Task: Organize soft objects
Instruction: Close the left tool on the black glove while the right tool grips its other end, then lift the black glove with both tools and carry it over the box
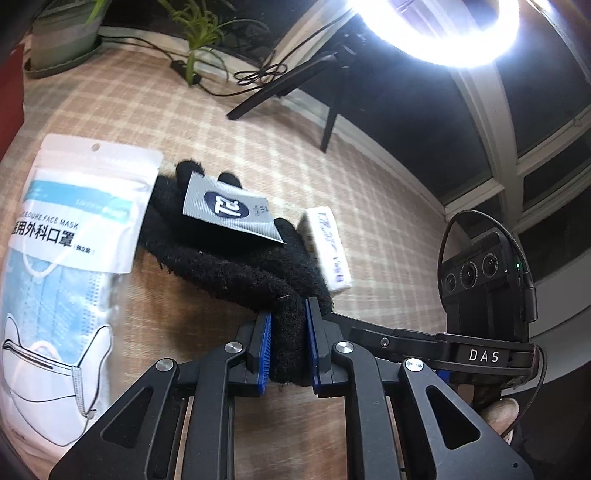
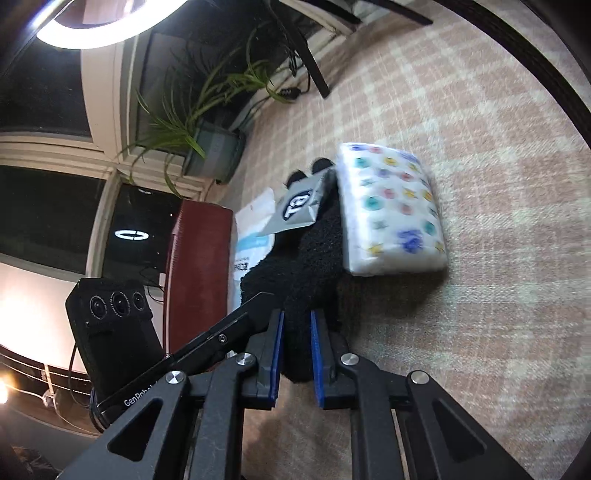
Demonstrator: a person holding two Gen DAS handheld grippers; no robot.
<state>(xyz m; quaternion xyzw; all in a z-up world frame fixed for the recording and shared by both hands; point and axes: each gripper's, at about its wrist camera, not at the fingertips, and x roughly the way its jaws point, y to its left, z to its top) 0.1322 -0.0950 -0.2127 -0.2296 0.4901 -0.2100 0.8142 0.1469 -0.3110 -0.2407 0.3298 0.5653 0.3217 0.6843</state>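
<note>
Checked tablecloth (image 1: pixel 369 206): mask pack (image 1: pixel 62 277), tissues (image 2: pixel 391 210)

Both grippers, left gripper (image 1: pixel 289 341) and right gripper (image 2: pixel 297 350), have black linkage arms, silver rivets, and blue ribbed pads lining their fingers (image 1: pixel 263 347).

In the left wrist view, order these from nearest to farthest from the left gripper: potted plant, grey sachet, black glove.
1. Black glove, pinched in the left gripper.
2. Grey sachet, lying on the glove beyond.
3. Potted plant, far top left.

A ring light (image 1: pixel 436 33) glares above dark windows (image 1: pixel 424 147), seemingly night, and potted plants (image 2: pixel 207 122).
</note>
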